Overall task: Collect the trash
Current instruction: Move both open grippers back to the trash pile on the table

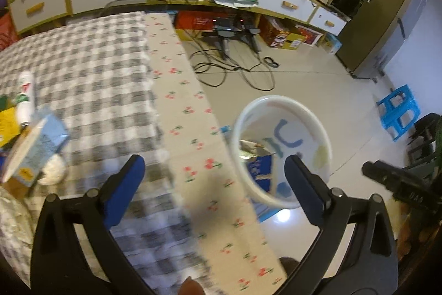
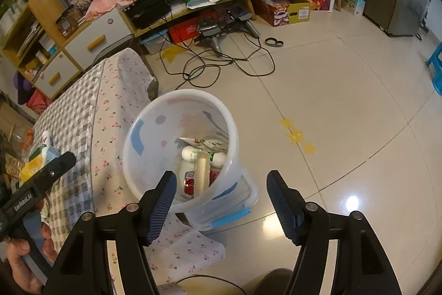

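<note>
both ribbed blue-padded grippers, left (image 1: 214, 181) and right (image 2: 221, 196), hung spread and empty; a round translucent plastic bin (image 2: 143, 173) stood just ahead of the right gripper.

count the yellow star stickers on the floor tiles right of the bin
3 yellow star stickers in a diagonal row right of the bin: upper, middle, lower. The floor past the frame edge is unseen.

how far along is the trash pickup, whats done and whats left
Partly done: the white bin on the floor already holds several discarded items. Nothing is in hand: left gripper and right gripper are both open. A white bottle and blue carton remain on the table.
</note>
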